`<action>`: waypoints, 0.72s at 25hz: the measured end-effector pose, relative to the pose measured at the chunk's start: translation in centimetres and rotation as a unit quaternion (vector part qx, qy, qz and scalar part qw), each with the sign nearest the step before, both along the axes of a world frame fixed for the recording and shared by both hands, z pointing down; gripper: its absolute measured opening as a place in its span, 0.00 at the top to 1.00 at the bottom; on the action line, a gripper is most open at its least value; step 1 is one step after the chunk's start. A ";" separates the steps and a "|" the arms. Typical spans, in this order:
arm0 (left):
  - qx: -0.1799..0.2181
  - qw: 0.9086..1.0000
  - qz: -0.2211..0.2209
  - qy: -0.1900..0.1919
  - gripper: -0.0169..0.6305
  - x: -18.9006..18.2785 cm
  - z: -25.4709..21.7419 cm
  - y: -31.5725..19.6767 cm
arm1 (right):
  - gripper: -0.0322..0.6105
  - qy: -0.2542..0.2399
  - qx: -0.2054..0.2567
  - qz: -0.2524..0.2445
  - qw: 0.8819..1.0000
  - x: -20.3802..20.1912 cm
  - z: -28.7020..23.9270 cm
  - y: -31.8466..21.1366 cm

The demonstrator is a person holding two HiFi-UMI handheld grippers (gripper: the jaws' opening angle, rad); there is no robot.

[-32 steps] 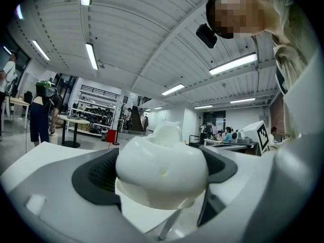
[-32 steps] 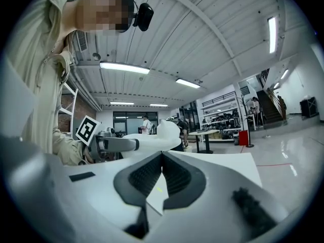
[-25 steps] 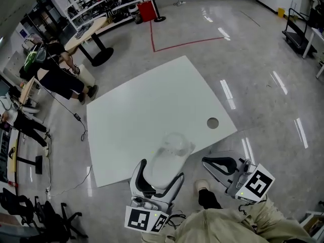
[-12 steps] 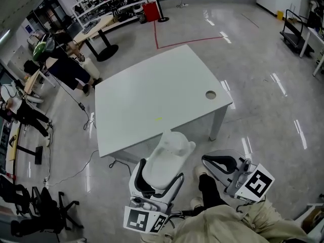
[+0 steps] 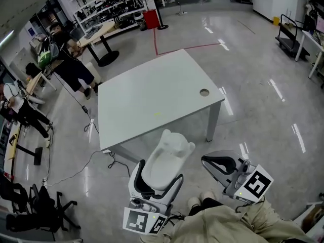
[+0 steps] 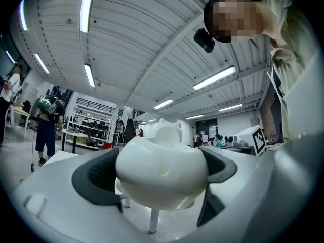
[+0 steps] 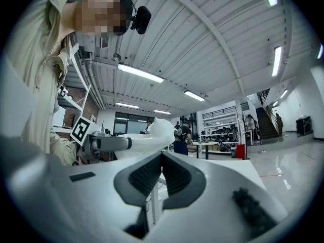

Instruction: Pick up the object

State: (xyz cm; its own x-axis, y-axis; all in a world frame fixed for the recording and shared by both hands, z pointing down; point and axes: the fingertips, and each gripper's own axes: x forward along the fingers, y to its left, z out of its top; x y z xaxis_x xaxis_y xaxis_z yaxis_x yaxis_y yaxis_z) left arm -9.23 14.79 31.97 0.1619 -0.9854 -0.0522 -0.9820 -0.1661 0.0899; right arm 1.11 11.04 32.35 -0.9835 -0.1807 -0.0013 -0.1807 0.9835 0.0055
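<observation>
A white moulded plastic object (image 5: 165, 162) with rounded ear-like bumps hangs in the air in front of the white table (image 5: 152, 100). My left gripper (image 5: 158, 178) is shut on its lower end; in the left gripper view the white object (image 6: 162, 166) fills the space between the dark pads (image 6: 96, 178). My right gripper (image 5: 216, 162) is beside it on the right, shut with its pads (image 7: 174, 176) together and nothing held. The right gripper view shows the white object (image 7: 152, 130) and the left gripper (image 7: 106, 145) at its left.
The table has a round cable hole (image 5: 204, 92) near its right corner and a white leg (image 5: 212, 124). A black cable (image 5: 93, 153) lies on the grey floor at the left. People (image 5: 66, 65) stand by desks (image 5: 98, 34) far left. Red tape (image 5: 187, 48) marks the floor.
The table has dropped away and shifted up in the head view as the view rose and pulled back. The left gripper keeps the white object, now clear of the tabletop. The right gripper stays as before.
</observation>
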 end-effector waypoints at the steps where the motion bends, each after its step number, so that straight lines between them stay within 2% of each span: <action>1: 0.001 1.000 0.000 0.000 0.21 0.2 -0.3 0.0 | 0.94 -0.002 0.000 0.000 1.000 0.2 -0.3 -0.1; 5: 0.006 1.000 -0.002 -0.001 0.21 0.2 -1.0 -0.1 | 0.94 -0.011 0.004 -0.007 1.000 0.0 -1.2 0.2; 13: 0.001 1.000 0.011 -0.010 0.21 3.3 -1.3 -1.1 | 0.95 -0.003 0.019 -0.005 1.000 2.9 -2.1 -0.5; 18: 0.007 1.000 0.017 -0.014 0.21 4.0 -1.8 -1.4 | 0.95 -0.004 0.024 -0.001 1.000 3.5 -2.3 -0.6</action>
